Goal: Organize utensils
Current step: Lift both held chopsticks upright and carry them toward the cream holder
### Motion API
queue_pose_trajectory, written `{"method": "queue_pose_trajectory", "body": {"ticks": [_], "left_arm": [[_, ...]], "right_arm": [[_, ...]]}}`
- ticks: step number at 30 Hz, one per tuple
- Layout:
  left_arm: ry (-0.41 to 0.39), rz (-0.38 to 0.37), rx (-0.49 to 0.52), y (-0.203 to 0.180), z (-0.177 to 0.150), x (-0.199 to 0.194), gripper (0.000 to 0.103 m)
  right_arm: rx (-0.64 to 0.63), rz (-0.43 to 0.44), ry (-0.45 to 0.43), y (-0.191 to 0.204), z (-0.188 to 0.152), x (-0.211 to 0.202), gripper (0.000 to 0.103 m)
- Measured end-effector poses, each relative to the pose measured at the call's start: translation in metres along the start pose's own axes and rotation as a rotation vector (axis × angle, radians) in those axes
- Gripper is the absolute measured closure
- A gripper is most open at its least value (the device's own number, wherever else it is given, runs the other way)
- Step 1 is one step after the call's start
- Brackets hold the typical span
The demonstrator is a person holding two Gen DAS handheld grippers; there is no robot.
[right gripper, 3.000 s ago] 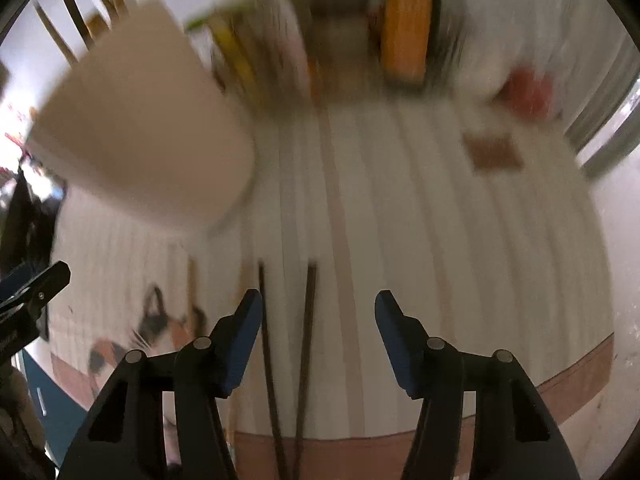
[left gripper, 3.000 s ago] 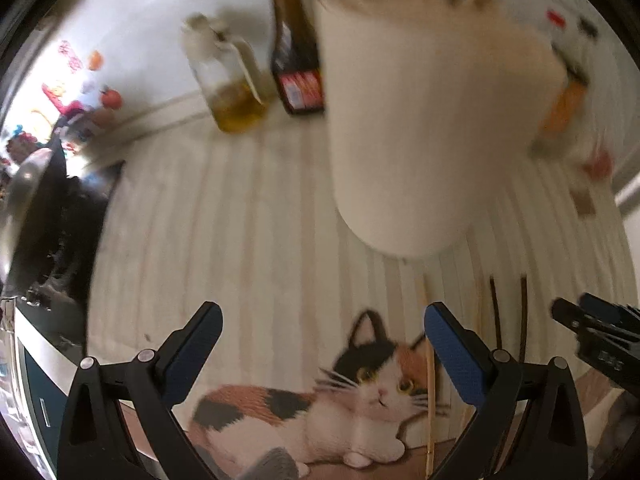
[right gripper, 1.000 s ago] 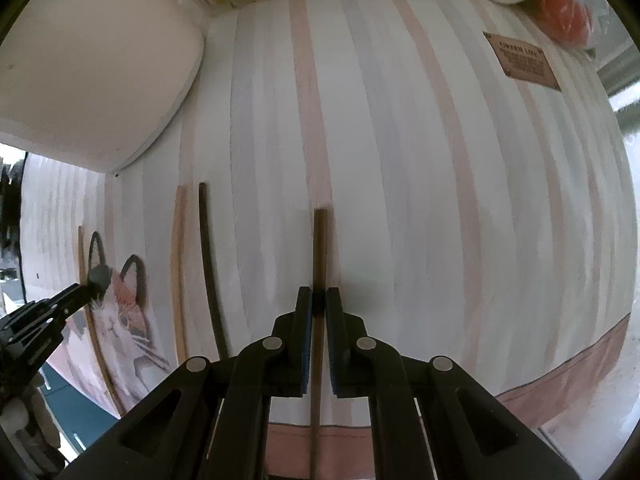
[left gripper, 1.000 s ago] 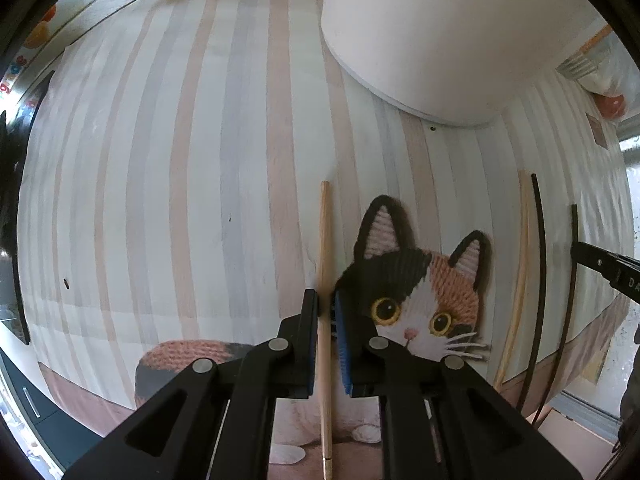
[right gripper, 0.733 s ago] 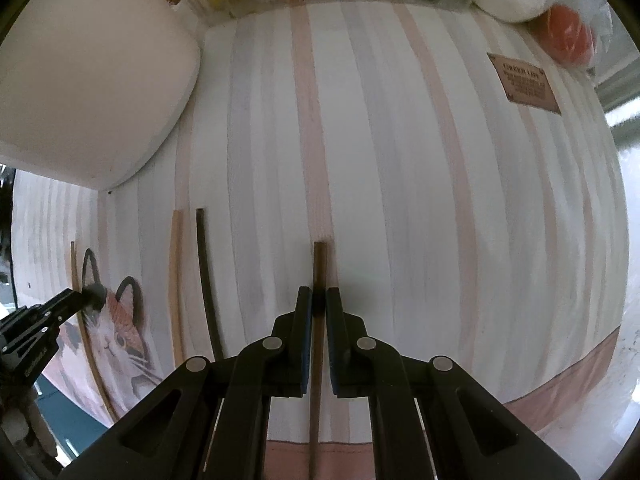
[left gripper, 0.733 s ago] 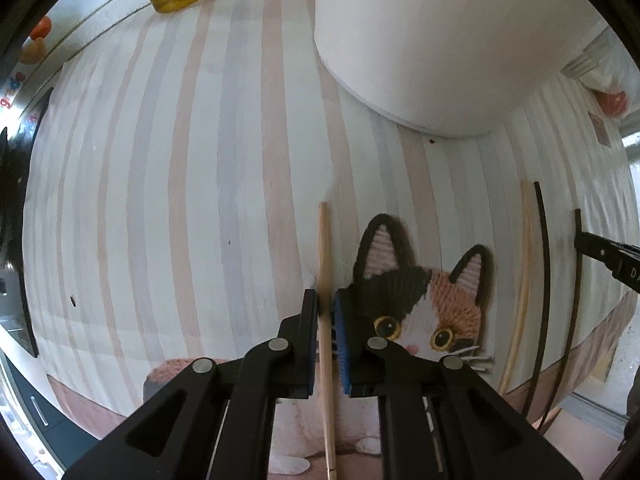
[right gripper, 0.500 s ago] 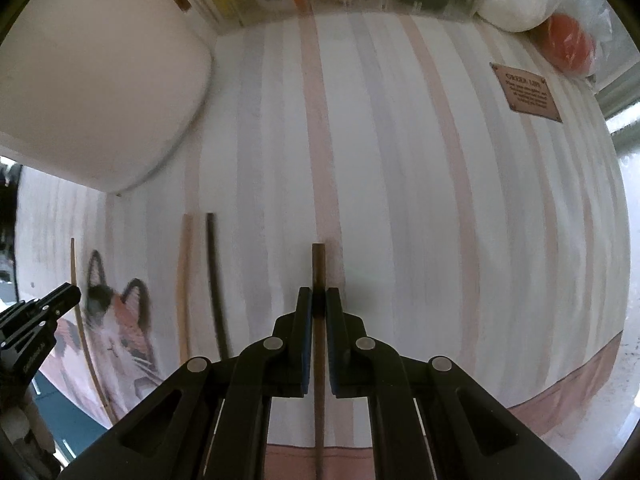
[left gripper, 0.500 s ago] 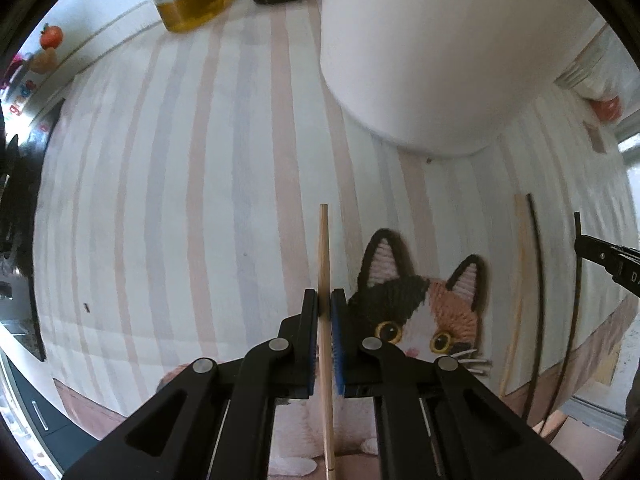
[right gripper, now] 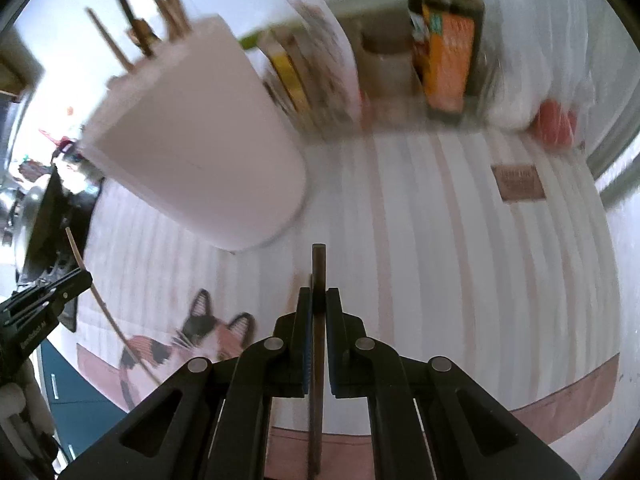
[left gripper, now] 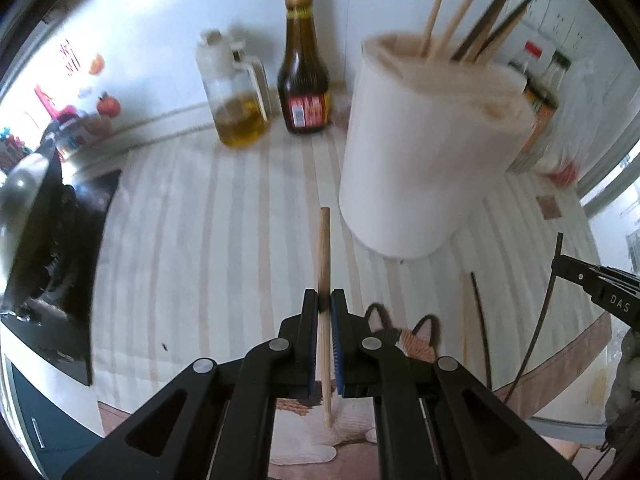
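Now your left gripper (left gripper: 325,304) pinches a light chopstick (left gripper: 323,280) and your right gripper (right gripper: 319,304) a dark chopstick (right gripper: 318,312); a second ago both sticks lay flat on the striped mat (left gripper: 200,240), and each has since come up clear of it. The white holder (left gripper: 424,152), only its base in view before, shows its rim with several sticks standing inside. Two more chopsticks (left gripper: 480,320), one light, one dark, stay on the mat by the cat picture (left gripper: 404,332).
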State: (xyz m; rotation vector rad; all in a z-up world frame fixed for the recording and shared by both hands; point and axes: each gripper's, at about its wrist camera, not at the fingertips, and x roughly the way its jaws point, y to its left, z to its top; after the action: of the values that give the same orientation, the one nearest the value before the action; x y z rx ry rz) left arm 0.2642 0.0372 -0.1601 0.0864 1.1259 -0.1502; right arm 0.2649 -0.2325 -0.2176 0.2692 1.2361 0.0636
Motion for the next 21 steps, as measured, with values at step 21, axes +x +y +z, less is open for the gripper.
{"method": "queue_pose_trajectory", "body": {"ticks": [21], "left_arm": [[-0.235, -0.024, 0.016, 0.0, 0.046, -0.091, 0.099]], "right_arm": [[-0.037, 0.097, -0.328, 0.041, 0.049, -0.11, 0.103]]}}
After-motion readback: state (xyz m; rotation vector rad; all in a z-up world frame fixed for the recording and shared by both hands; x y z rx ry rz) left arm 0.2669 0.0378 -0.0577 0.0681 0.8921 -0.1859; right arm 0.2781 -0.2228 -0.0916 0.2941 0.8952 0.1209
